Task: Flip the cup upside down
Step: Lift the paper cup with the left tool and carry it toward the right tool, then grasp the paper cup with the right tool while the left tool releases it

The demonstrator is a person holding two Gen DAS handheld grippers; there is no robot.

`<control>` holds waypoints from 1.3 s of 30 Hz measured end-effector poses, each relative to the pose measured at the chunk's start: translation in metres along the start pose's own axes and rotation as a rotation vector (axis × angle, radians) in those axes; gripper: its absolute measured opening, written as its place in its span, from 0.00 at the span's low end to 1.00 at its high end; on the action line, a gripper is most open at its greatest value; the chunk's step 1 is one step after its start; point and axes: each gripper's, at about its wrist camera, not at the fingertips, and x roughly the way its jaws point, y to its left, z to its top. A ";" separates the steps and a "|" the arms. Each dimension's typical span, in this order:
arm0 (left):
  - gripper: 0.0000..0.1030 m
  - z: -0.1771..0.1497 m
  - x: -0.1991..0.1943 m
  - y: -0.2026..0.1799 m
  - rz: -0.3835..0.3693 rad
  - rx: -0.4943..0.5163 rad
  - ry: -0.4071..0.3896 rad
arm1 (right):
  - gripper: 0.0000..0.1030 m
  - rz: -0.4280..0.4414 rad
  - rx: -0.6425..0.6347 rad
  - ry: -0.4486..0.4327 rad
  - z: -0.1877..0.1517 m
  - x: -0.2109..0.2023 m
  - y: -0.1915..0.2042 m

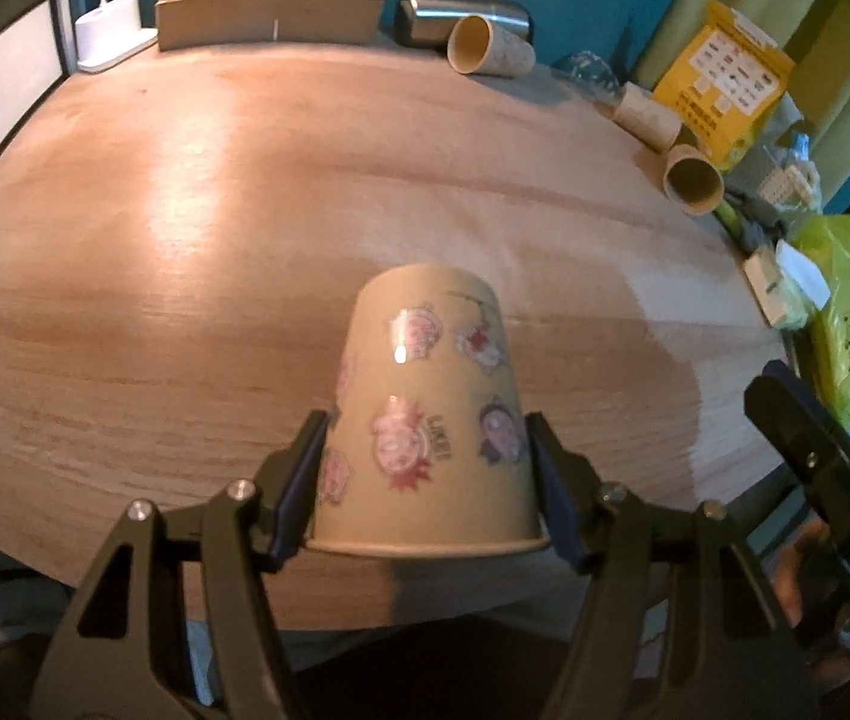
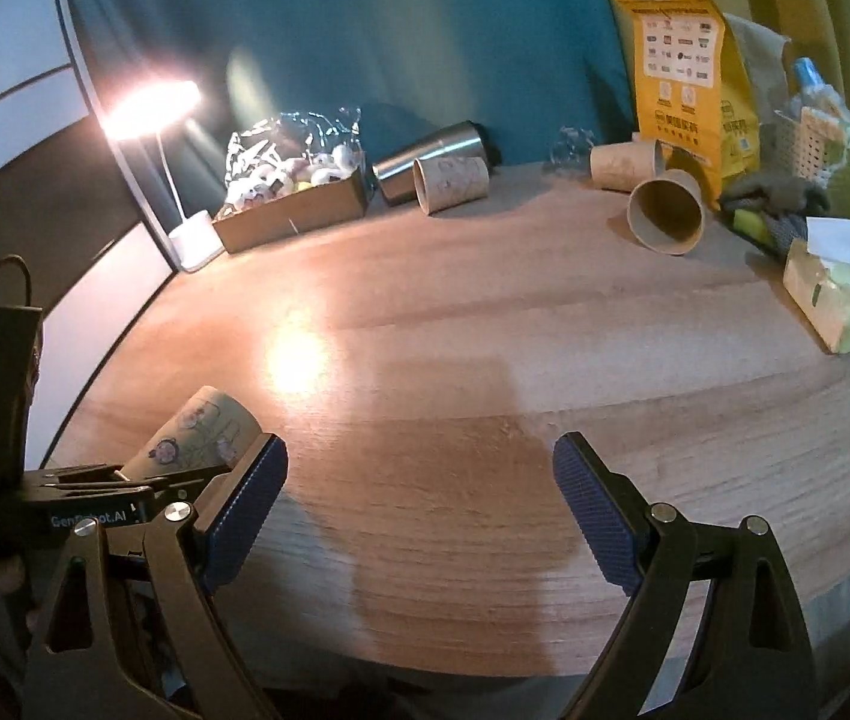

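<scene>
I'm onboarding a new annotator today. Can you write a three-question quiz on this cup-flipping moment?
1. True or false: the left tongs grip the printed cup near its rim.
2. Which way does the held cup point in the left wrist view? A) rim toward the camera, closed base away. B) open mouth away from the camera. C) crushed flat.
3. Fill in: the right tongs are ____ and hold nothing.

Key: 1 true. 2 A. 3 open. For reference, three other paper cups lie on their sides at the far edge of the wooden table, next to a steel tumbler.
</scene>
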 end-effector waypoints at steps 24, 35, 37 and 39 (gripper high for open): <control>0.83 0.008 -0.028 0.014 0.018 -0.004 -0.055 | 0.90 -0.018 -0.013 0.022 0.012 0.007 0.009; 0.83 -0.012 -0.072 0.092 0.080 -0.078 -0.153 | 0.89 0.103 -0.045 0.216 0.030 0.053 0.068; 0.83 -0.013 -0.072 0.106 0.074 -0.085 -0.161 | 0.89 0.100 -0.035 0.253 0.034 0.062 0.078; 0.83 -0.012 -0.070 0.117 0.075 -0.089 -0.169 | 0.85 0.110 0.004 0.304 0.036 0.073 0.085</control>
